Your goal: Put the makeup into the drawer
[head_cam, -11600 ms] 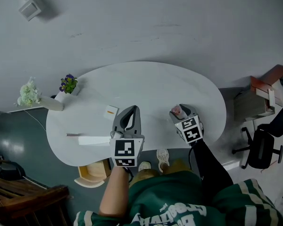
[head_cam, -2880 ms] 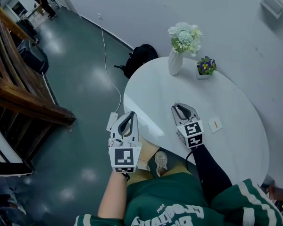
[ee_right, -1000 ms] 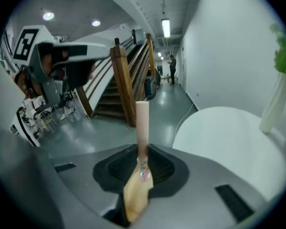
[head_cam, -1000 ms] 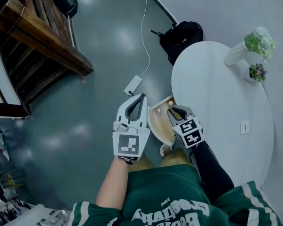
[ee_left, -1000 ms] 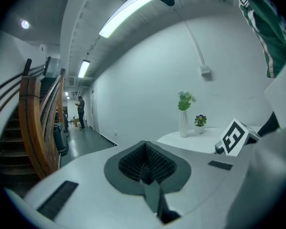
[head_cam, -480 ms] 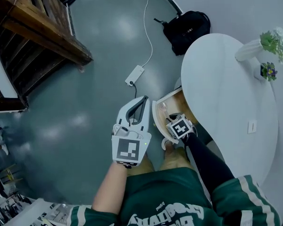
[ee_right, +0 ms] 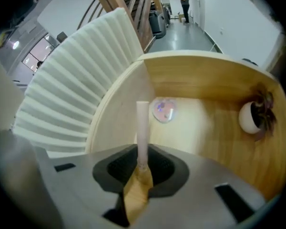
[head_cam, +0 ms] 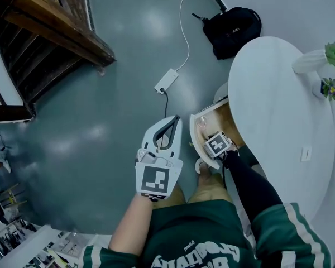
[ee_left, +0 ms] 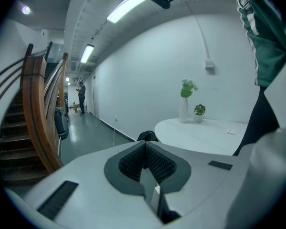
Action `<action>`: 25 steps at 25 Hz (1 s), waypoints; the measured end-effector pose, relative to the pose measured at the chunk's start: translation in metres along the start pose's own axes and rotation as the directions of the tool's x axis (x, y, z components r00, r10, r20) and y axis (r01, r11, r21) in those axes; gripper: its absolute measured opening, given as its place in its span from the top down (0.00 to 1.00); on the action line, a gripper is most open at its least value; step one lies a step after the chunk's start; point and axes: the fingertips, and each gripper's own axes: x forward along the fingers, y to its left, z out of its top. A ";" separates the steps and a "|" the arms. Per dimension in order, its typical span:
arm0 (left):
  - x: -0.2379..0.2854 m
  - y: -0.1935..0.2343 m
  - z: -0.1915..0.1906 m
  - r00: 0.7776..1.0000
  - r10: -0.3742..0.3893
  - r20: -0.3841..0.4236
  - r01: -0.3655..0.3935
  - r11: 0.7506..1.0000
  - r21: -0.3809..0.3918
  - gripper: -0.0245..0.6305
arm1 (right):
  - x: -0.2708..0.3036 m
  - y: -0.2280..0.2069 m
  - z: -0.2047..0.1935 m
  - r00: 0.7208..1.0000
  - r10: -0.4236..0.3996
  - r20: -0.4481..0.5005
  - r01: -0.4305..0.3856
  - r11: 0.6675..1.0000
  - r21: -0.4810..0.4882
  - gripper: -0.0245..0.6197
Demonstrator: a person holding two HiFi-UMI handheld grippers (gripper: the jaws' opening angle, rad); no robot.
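The white surface (head_cam: 279,94) is occupying 3 o'clock in the head view, and the open wooden drawer (head_cam: 226,116) is projecting from its 9 o'clock edge. The left gripper (head_cam: 176,119), at the drawer's 9 o'clock, is hanging with jaws together, empty. The right gripper (ee_right: 142,165) is pointing down into the drawer, clamping a pale makeup stick (ee_right: 142,125). A round compact (ee_right: 163,109) is lying at the stick's 1 o'clock.

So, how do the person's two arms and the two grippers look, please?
Both the left gripper and the right gripper have pale grey shells with dark ribbed pads, and each carries a cube with black-and-white square markers. No cable shows on them. The left forearm is bare; the right arm wears a black sleeve under a green top with white stripes.
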 end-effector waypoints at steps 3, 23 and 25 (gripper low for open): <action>0.000 0.005 -0.005 1.000 0.009 -0.010 -0.009 1.000 0.000 0.96 | 0.007 0.001 -0.002 1.000 -0.004 -0.028 0.003 1.000 -0.025 0.85; -0.003 0.026 0.051 0.995 0.086 0.058 -0.088 0.996 0.027 0.96 | -0.139 0.028 0.090 0.879 -0.046 0.474 0.085 0.994 -0.063 0.70; -0.007 0.033 0.064 0.991 0.113 0.074 -0.114 0.993 0.018 0.96 | -0.179 0.029 0.105 0.819 -0.079 0.568 0.121 0.992 -0.037 0.69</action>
